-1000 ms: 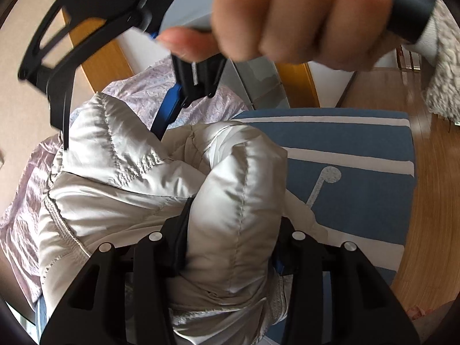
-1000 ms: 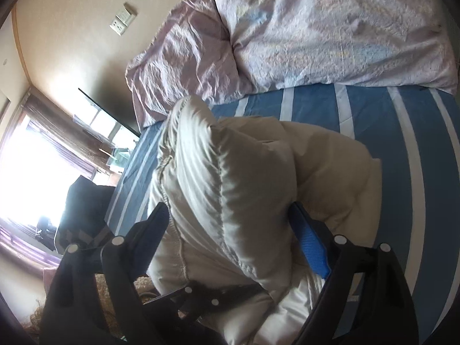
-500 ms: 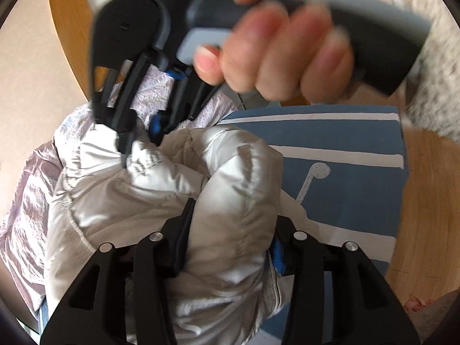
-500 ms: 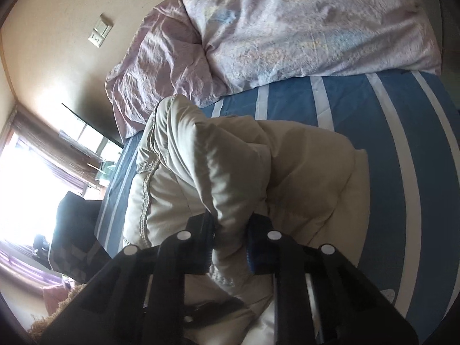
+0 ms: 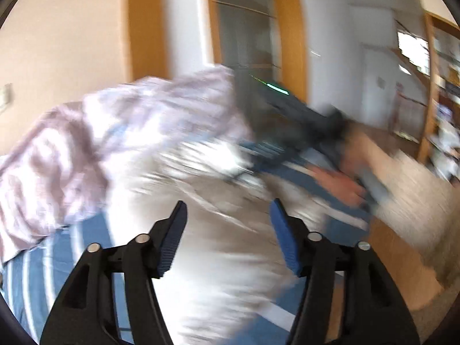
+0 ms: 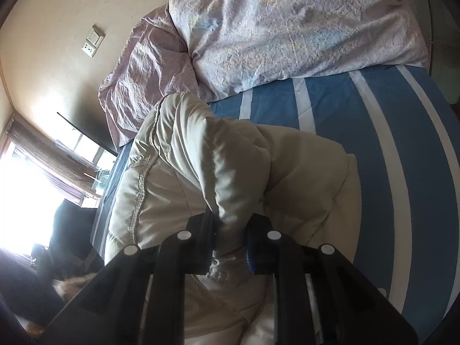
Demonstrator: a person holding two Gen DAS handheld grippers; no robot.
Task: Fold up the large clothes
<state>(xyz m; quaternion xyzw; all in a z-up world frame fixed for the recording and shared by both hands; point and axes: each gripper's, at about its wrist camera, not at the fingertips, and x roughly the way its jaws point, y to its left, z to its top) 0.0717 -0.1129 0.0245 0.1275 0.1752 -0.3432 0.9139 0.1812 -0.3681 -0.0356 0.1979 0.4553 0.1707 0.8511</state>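
Since the earlier frame the left gripper (image 5: 227,230) has been lifted off the jacket (image 6: 235,172); its jaws are opening, nothing between them. The right gripper (image 6: 230,241) is pinched on a fold. The jacket lies mid-frame on the striped bed (image 6: 402,158). That fold should be kept taut while the hem is regrasped.

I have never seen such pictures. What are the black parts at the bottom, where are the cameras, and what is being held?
A person holds a two-finger gripper in each hand; a camera on each looks along its fingers. The black parts are those fingers. On the striped bed lie a pale puffy jacket and a lilac duvet. The right gripper is shut on a fold of the jacket. The left gripper is opening; its picture is blurred, and its pads do not press the jacket between them. That picture also shows the person's other hand.
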